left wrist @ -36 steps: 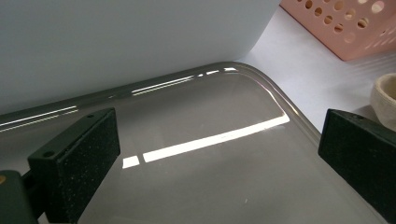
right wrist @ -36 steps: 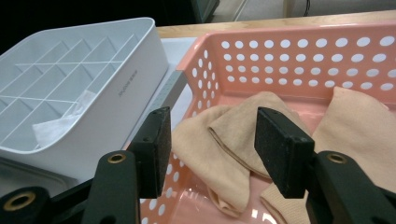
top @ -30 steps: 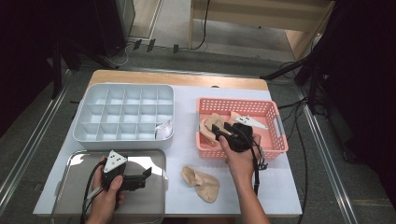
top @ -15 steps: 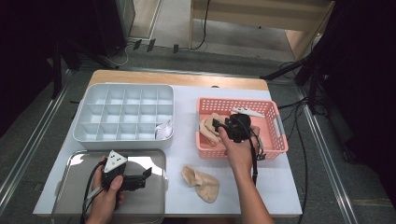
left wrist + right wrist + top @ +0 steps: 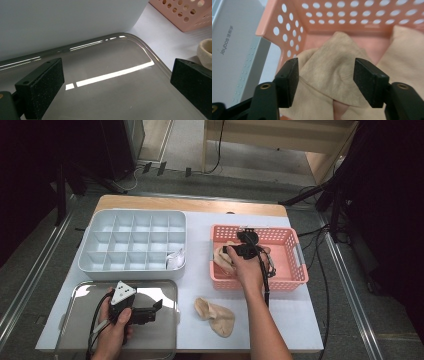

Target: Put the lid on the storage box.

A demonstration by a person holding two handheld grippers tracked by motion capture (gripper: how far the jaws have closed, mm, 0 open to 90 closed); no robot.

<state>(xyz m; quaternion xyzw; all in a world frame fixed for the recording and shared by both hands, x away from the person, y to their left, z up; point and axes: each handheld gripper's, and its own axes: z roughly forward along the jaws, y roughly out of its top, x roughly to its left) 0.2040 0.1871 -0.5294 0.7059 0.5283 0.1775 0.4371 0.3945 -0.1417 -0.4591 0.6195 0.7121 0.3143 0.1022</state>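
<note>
Over the pink basket (image 5: 290, 265) on the right side of the tabletop (image 5: 200, 285), the right gripper (image 5: 239, 250) is hanging with its jaws pointing down into the basket's left end. Seen from the right gripper view, those jaws are standing partly open, one on each side of a raised fold of beige cloth (image 5: 332, 75), and they are not yet pressing it; more beige cloth is lying to the right inside the basket (image 5: 352, 17).

Lower left, the left gripper (image 5: 152, 310) is resting above the steel tray (image 5: 165, 340), its jaws spread wide with nothing between them, as the left gripper view is showing over the tray's shiny floor (image 5: 105, 95). Another beige piece (image 5: 216, 315) is lying on the tabletop just right of the tray, below the basket. Behind the tray, the grey compartment box (image 5: 132, 245) is holding a small white item (image 5: 175, 259) in its front right cell.
</note>
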